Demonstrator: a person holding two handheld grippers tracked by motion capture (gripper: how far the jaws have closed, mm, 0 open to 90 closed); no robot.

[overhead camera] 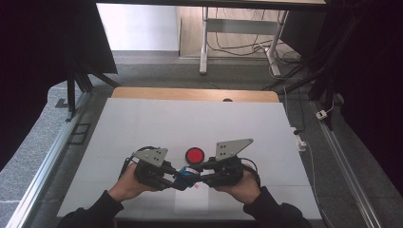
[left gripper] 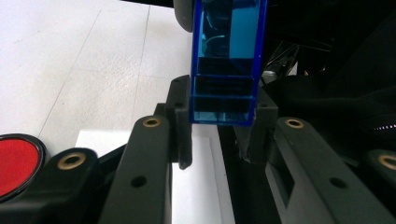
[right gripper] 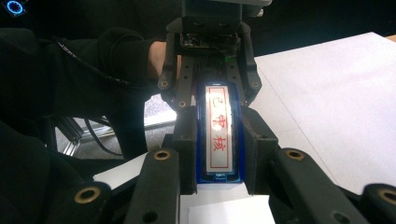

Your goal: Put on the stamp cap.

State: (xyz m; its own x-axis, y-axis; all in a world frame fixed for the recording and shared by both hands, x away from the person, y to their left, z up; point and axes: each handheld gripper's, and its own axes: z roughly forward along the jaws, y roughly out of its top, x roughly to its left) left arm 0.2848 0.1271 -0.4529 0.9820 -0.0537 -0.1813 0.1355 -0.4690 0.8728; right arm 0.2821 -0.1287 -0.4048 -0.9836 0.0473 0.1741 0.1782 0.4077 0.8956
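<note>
A white sheet (overhead camera: 190, 123) covers the table, its wooden edge (overhead camera: 195, 93) showing at the far side. Beyond that edge lies grey carpet (overhead camera: 157, 71) — then a metal desk frame (overhead camera: 205, 42) with loose cables (overhead camera: 237, 47) (dark curtains flank both sides).

We hold our two forearms in from the bottom of the high view, dark sleeves down to the wrists, angled toward each other. Our left hand (overhead camera: 127, 186) wraps the left gripper (overhead camera: 177, 178) at lower centre-left; our right hand (overhead camera: 242, 186) wraps the right gripper (overhead camera: 196, 176) just right of it. The tips nearly meet at lower centre, each pointing inward and roughly level. Both pairs of jaws are closed on the same blue stamp (left gripper: 226, 65), one from each end, grey plates facing up
</note>
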